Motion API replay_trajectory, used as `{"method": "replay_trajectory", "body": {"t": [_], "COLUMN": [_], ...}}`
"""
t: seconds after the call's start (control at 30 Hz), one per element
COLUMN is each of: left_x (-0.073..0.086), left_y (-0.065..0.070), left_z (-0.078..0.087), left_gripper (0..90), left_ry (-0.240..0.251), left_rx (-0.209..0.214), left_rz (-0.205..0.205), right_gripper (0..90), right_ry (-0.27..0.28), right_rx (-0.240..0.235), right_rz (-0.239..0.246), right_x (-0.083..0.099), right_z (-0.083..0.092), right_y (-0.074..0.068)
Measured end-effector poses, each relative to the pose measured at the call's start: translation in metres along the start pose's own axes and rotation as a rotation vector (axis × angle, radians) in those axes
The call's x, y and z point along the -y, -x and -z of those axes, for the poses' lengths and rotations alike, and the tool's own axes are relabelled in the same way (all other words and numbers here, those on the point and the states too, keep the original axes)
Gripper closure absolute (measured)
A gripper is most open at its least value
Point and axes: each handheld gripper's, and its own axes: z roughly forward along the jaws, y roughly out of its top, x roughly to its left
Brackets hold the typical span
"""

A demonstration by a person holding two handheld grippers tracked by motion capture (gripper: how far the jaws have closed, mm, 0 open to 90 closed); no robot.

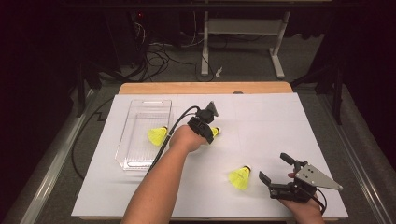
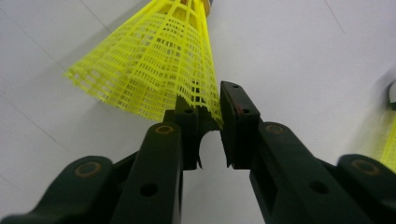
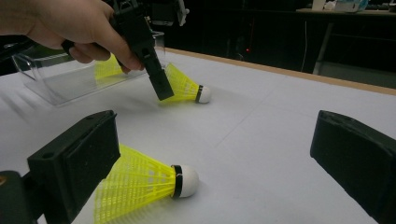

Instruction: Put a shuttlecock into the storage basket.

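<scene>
High view puts three yellow shuttlecocks on a white table (image 1: pixel 280 116). The middle shuttlecock (image 1: pixel 215 131) lies on its side near the table's centre, its white cork tip with a dark band pointing right. Its skirt is a bright yellow plastic mesh of fine ribs flaring into a cone, and the rim looks slightly ragged where it meets the jaws.

Left gripper (image 1: pixel 205 122) comes down on it from above, held by the left hand (image 1: pixel 187 138). In the left gripper view the two black jaws stand close together and pinch the edge of the skirt between them — clenched on that rim.

A second shuttlecock (image 1: pixel 157 135) lies inside a clear plastic tray (image 1: pixel 140 105) just left of the hand, on the table's left half. The near shuttlecock (image 1: pixel 240 177) rests on its side toward the near right, its cork pointing up and right in the high view.

Right gripper (image 1: pixel 276 168) sits at the near right edge in the right hand (image 1: pixel 306 207), jaws spread wide — released, gripping nothing — with the near shuttlecock just left of it, apart from both jaws.
</scene>
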Motion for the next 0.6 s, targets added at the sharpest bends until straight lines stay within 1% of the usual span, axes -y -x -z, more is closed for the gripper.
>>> {"method": "replay_trajectory", "body": {"t": [0.03,0.17,0.27,0.3,0.33,0.37,0.47,0.6], "left_x": [0.000,0.000,0.000,0.000,0.001,0.001,0.002,0.005], "left_y": [0.000,0.000,0.002,0.002,0.003,0.003,0.005,0.006], "left_z": [0.000,-0.001,-0.001,0.000,0.001,0.002,0.005,0.013], "left_gripper": [83.5,88.1,89.2,89.4,89.6,89.6,89.7,89.7], "left_ry": [0.000,-0.004,0.003,0.004,0.017,0.018,0.012,0.017], "left_rx": [0.008,0.001,0.001,-0.003,-0.005,0.002,0.003,0.000], "left_rz": [0.005,-0.007,-0.013,-0.024,-0.024,-0.028,-0.034,-0.040], "right_gripper": [2.1,2.1,2.1,2.1,2.1,2.1,2.1,2.1], "right_ry": [0.000,-0.002,0.001,0.001,0.000,0.000,-0.002,-0.001], "right_rx": [0.000,-0.001,0.000,0.000,0.001,0.001,0.000,0.001], "right_rz": [0.001,0.000,0.000,0.000,0.000,-0.001,0.002,0.004], "right_x": [0.000,0.000,0.000,0.000,0.000,0.000,0.000,0.000], "right_z": [0.000,0.000,0.000,0.000,0.001,0.001,0.000,0.000], "right_y": [0.000,0.000,0.000,0.000,0.000,0.000,0.000,0.000]}}
